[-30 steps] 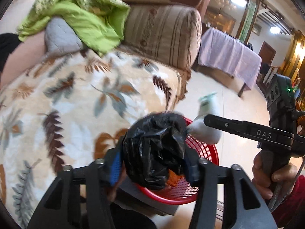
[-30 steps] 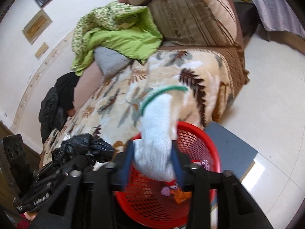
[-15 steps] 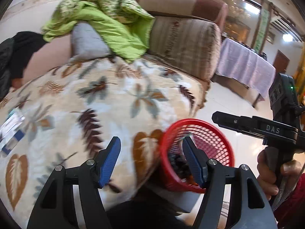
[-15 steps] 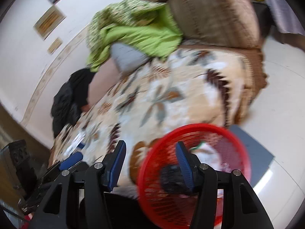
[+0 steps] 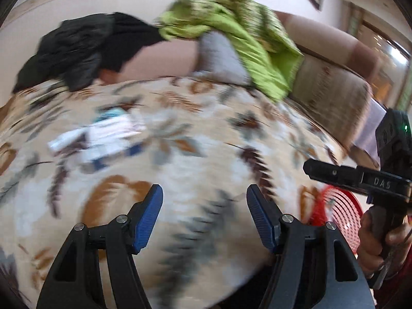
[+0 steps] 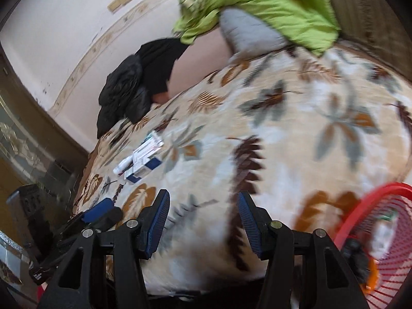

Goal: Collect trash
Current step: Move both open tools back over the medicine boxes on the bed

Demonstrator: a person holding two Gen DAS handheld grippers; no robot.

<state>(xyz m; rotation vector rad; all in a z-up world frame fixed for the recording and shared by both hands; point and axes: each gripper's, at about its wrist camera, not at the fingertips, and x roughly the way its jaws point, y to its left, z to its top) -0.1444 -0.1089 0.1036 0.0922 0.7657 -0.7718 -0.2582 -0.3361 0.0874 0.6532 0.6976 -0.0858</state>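
Both grippers empty, hanging above the leaf-print blanket (image 6: 283, 118) on the sofa. Left view is motion-blurred.

Left gripper (image 5: 204, 216): fingers apart, nothing between the blue pads, only blanket behind them. Right gripper (image 6: 203, 217): same, fingers apart, nothing held.

Landmark = red basket (image 6: 381, 234). It sits off the blanket's near edge, at the lower right of the right wrist view and just beside the right gripper. Inside it: something dark and an orange scrap against the near wall, plus a pale item with a green bit further in; too blurred to name. In the left wrist view the basket (image 5: 340, 213) shows partly, behind the right gripper's black body and the hand (image 5: 378, 239) holding it.

Remaining trash: a cluster of small white-and-blue boxes (image 6: 144, 159) and a white tube lying flat on the blanket, well apart from the basket, on the far side of both grippers from it. Same cluster in the left view (image 5: 103, 136), smeared.

Further back from the basket: black clothing (image 6: 139, 85) bunched on the sofa back, grey cushion (image 6: 247, 33), green cloth (image 6: 262, 5) draped over it.
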